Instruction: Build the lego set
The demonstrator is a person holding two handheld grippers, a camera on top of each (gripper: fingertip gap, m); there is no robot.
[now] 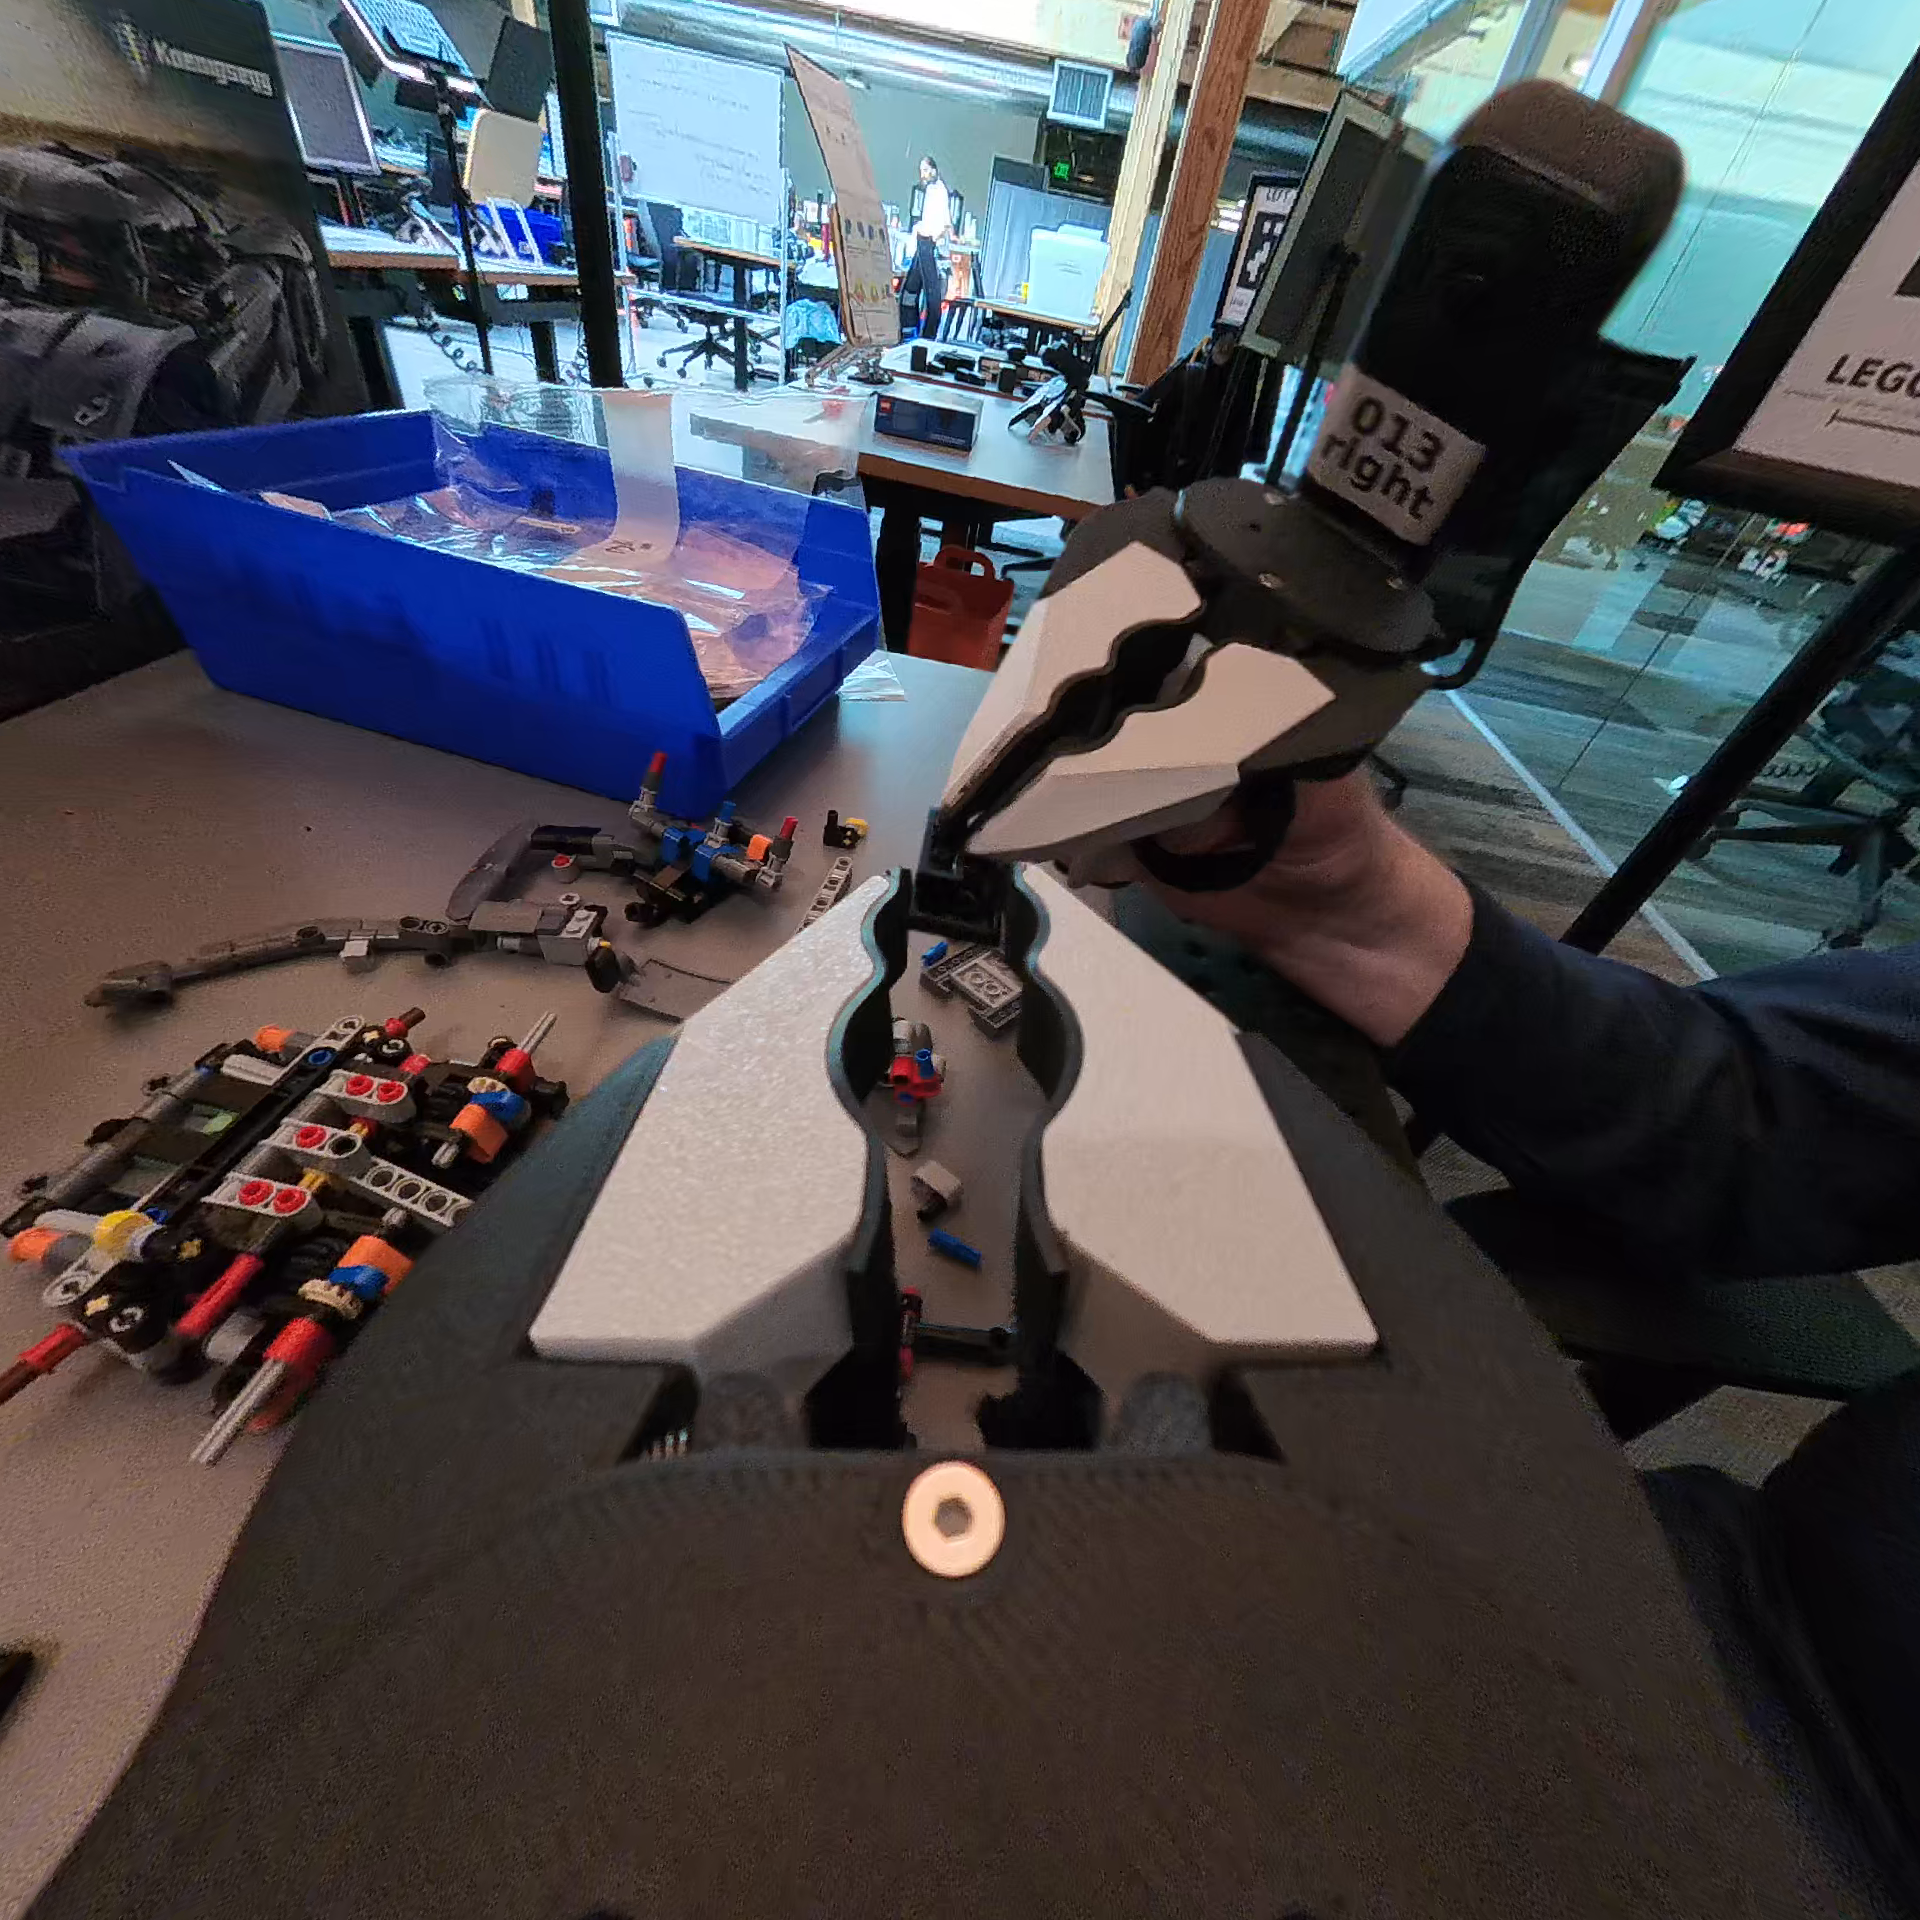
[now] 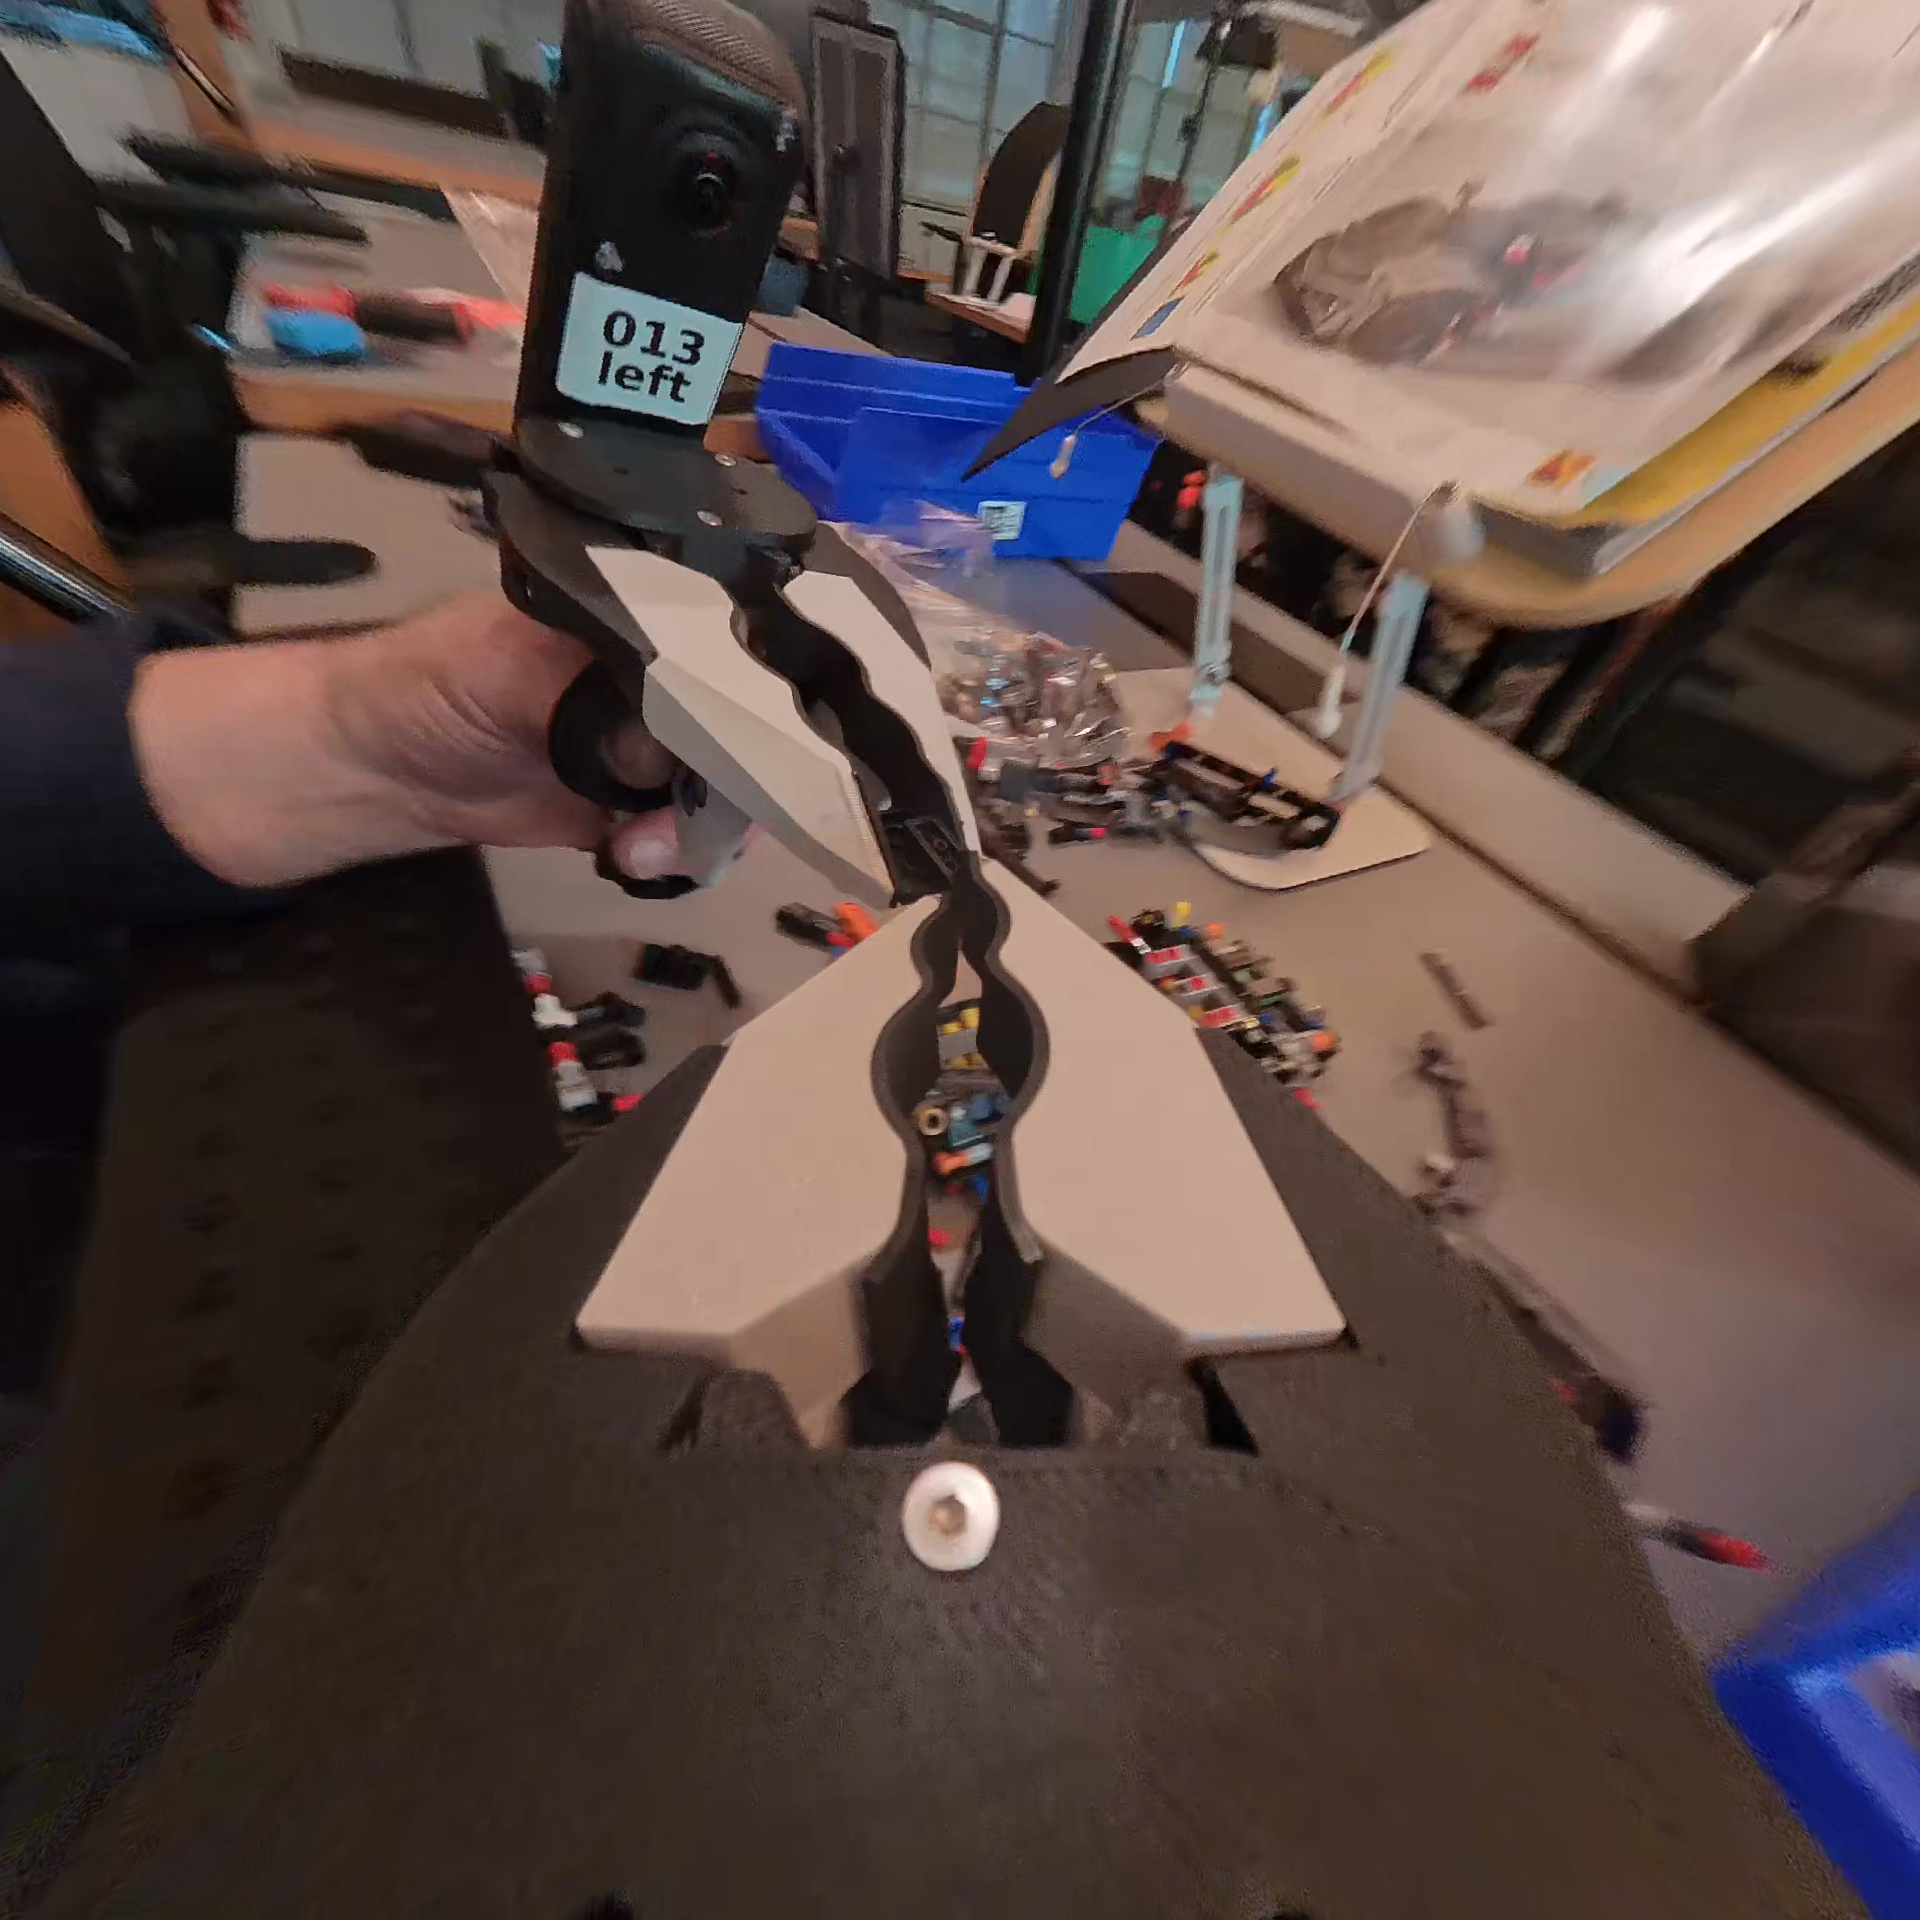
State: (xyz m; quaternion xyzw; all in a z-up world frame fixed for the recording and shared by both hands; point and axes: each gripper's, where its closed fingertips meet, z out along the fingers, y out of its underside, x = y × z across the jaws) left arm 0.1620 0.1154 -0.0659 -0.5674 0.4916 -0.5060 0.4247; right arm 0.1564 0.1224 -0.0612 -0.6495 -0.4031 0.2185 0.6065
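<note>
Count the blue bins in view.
2 at least. One blue bin holding clear plastic bags sits on the table's far side; another bin shows partly at the near right edge. Others may be hidden.

Two hand-held grippers: left hand-held gripper (image 1: 951, 899), right hand-held gripper (image 2: 961, 914), each with two white fingers and one camera on top. Two hands, one per handle. One small black lego piece (image 1: 951, 902) pinched where the tips meet. One blue bin (image 1: 468, 613) at upper left of the left wrist view, one clear plastic bag (image 1: 634, 499) in it. One large multicoloured lego assembly (image 1: 270, 1174) at left, one long grey curved assembly (image 1: 416, 935) above it. Two small grey plates (image 1: 977, 982) between the fingers. One open instruction booklet (image 2: 1558, 239) at upper right of the right wrist view. Loose small pieces on the worktop (image 1: 156, 790): too many to count.
</note>
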